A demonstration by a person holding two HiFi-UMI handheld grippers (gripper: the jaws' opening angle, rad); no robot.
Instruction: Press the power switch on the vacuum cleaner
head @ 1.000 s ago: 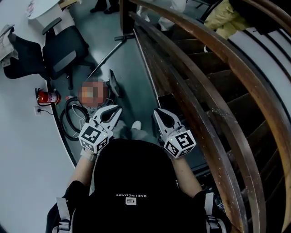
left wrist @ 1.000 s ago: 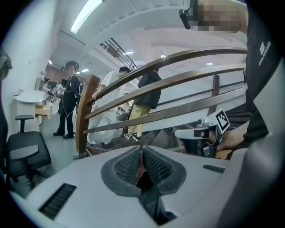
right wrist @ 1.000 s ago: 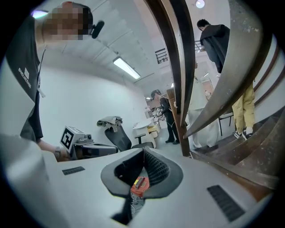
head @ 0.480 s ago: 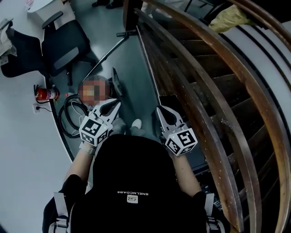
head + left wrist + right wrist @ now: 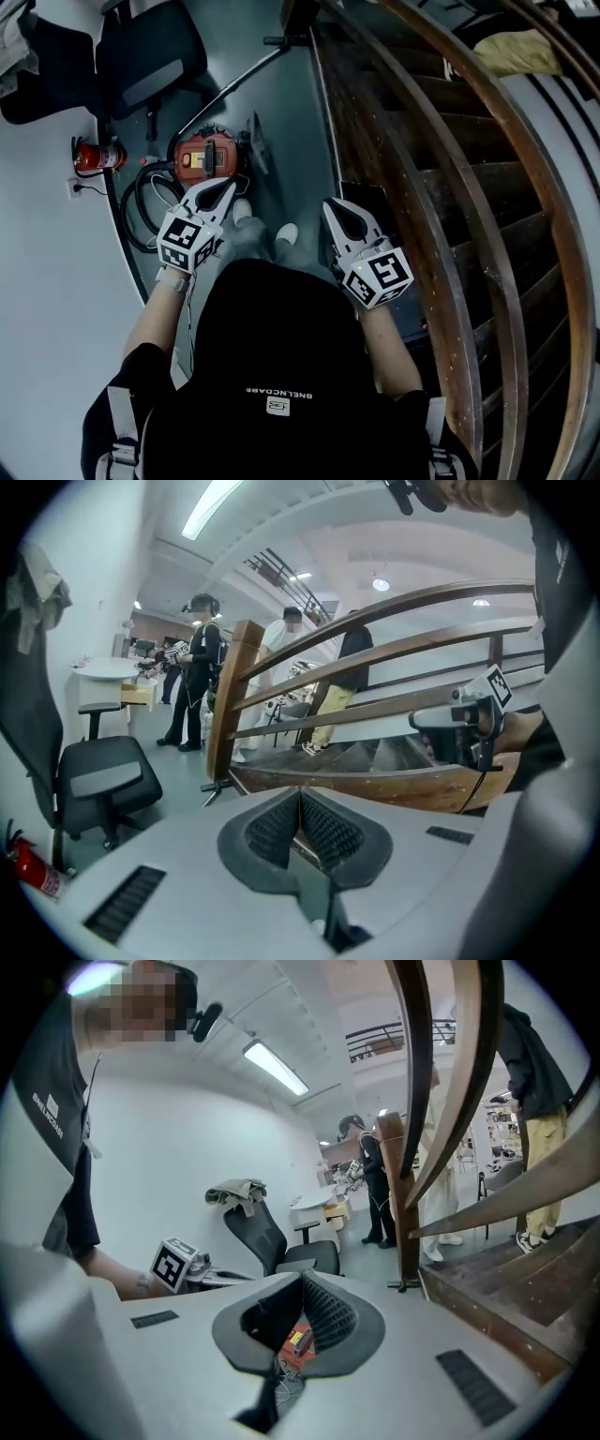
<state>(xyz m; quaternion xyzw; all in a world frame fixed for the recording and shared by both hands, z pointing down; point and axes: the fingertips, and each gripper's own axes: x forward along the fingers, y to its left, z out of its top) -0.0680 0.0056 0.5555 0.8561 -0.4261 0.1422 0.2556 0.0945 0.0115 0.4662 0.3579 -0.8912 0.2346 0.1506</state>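
Observation:
The vacuum cleaner [image 5: 204, 155] is a red canister with a dark top, standing on the grey floor below me, with its black hose [image 5: 147, 223] coiled to its left and its wand [image 5: 231, 87] running away toward the stair post. My left gripper [image 5: 225, 188] is shut and empty; its tip hangs just short of the canister's near side. My right gripper [image 5: 331, 208] is also shut and empty, off to the right by the stair edge. Through the gap below the right gripper's closed tips [image 5: 303, 1281], the red vacuum cleaner [image 5: 294, 1344] shows. The left gripper [image 5: 300, 797] points at the staircase.
A curved wooden staircase with a railing [image 5: 469, 197] fills the right side. A black office chair [image 5: 150, 56] and a red fire extinguisher [image 5: 94, 155] stand at the left by the white wall. People stand far off near the stair post [image 5: 202, 667].
The head view has swung so the vacuum cleaner sits higher in the picture. Both grippers stay shut and held out in front, the left one still close to the canister.

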